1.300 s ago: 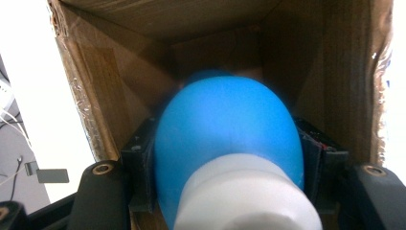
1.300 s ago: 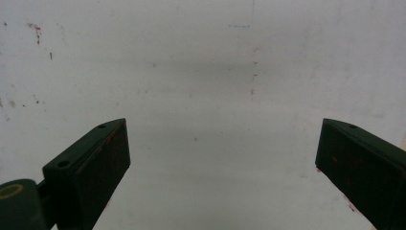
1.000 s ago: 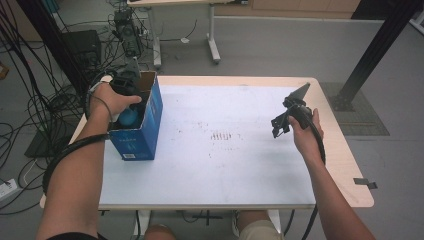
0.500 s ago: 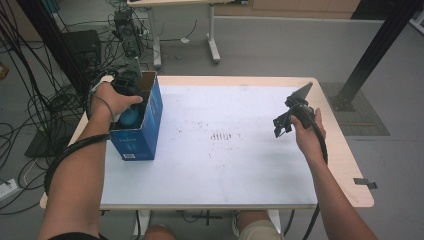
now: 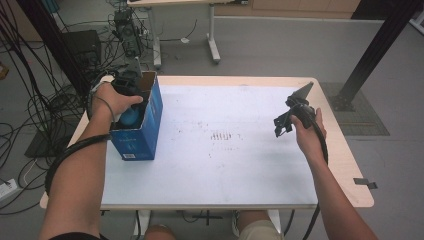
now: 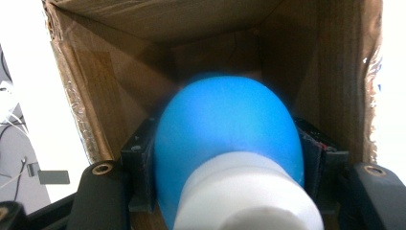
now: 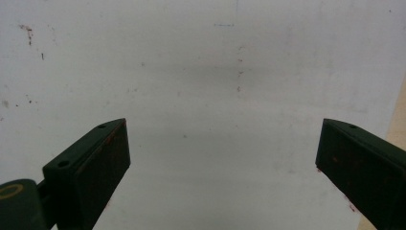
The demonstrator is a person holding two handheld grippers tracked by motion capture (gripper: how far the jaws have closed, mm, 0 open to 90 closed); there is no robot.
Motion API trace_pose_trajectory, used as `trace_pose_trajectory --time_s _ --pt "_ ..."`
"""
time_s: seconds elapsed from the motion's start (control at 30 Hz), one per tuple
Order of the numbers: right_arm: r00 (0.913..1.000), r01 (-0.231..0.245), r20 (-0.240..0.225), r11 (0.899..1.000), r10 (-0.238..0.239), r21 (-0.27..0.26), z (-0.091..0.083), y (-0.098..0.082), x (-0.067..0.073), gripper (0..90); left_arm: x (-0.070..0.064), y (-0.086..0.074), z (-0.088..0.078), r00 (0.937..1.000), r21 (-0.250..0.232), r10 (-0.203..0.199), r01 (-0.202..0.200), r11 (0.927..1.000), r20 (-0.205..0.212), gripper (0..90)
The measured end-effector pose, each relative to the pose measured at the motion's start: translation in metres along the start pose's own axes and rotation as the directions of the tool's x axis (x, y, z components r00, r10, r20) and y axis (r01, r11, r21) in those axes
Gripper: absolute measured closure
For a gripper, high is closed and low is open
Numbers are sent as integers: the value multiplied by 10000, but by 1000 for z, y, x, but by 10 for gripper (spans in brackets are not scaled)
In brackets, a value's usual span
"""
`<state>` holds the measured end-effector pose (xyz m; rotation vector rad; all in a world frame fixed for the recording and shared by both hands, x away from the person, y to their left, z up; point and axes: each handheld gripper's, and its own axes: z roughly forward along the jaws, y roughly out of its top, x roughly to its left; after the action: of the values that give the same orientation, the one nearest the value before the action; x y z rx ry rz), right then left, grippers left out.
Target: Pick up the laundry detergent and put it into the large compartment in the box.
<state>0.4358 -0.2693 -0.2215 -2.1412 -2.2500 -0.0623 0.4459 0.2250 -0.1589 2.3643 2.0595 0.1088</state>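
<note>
Blue rounded bulb with a white neck point(image 6: 230, 143), soft-looking like rubber or foam, is the piece being handled, and it sits clenched between the jaws of the left hand-held gripper point(image 6: 225, 172), whose black pads press on its two sides in the lower middle of the left gripper view.

Going from the largest thing down: the white-topped table point(image 5: 240, 175) spans the middle of the high view; the open blue cardboard box point(image 5: 145, 127) stands at its left edge; the bulb point(image 5: 129, 116) shows as a patch of blue inside the box mouth, under the left hand.

Judging from this, the step in hand is placing the bulb into the box, or lifting it out; I cannot tell which. If placing, the next move calls for lowering it clear of the brown inner walls point(image 6: 95, 96) and then releasing the jaws.

The right hand-held gripper point(image 5: 284, 124) hangs at centre right, jaws spread wide and holding nothing, well apart from the box.
</note>
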Motion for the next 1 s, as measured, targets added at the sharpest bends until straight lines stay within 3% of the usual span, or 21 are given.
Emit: trace_pose_trajectory --time_s 1.0 --pt "9999 -81 -76 10000 81 -23 0 -1 -3 46 -1 -1 0 10000 -32 -71 71 10000 -40 368"
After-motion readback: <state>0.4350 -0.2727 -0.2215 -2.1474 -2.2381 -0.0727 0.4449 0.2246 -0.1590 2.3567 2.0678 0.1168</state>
